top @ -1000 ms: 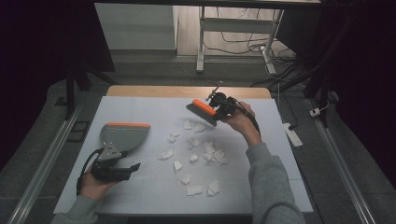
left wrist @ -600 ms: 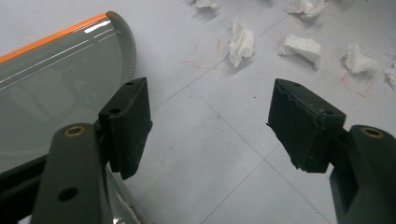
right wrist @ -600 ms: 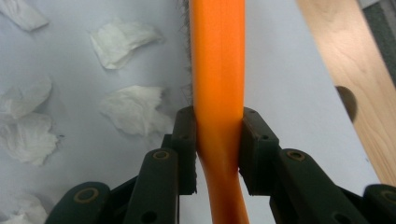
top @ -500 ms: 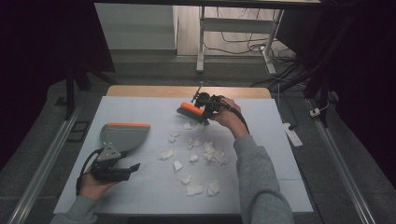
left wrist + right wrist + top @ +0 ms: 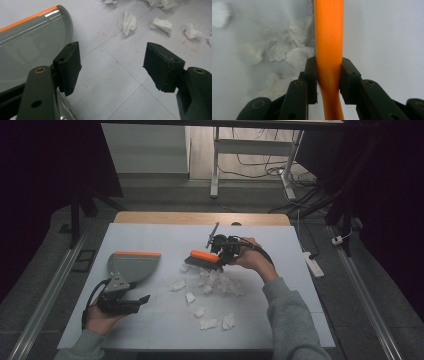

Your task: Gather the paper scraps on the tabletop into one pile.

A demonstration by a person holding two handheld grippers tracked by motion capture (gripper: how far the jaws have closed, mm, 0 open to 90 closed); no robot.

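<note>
White paper scraps (image 5: 207,322) lie nearest on the table (image 5: 300,320), more scattered toward mid-table. Left gripper (image 5: 112,67) low at left, jaws spread wide, nothing between them, grey dustpan (image 5: 131,266) with orange lip just beside. Farther back, right gripper (image 5: 328,75) clamps the orange brush (image 5: 202,258) handle, bristles down at the far edge of the paper pile.

Dim room, evenly lit table; right gripper view blurred, soft shadows.
</note>
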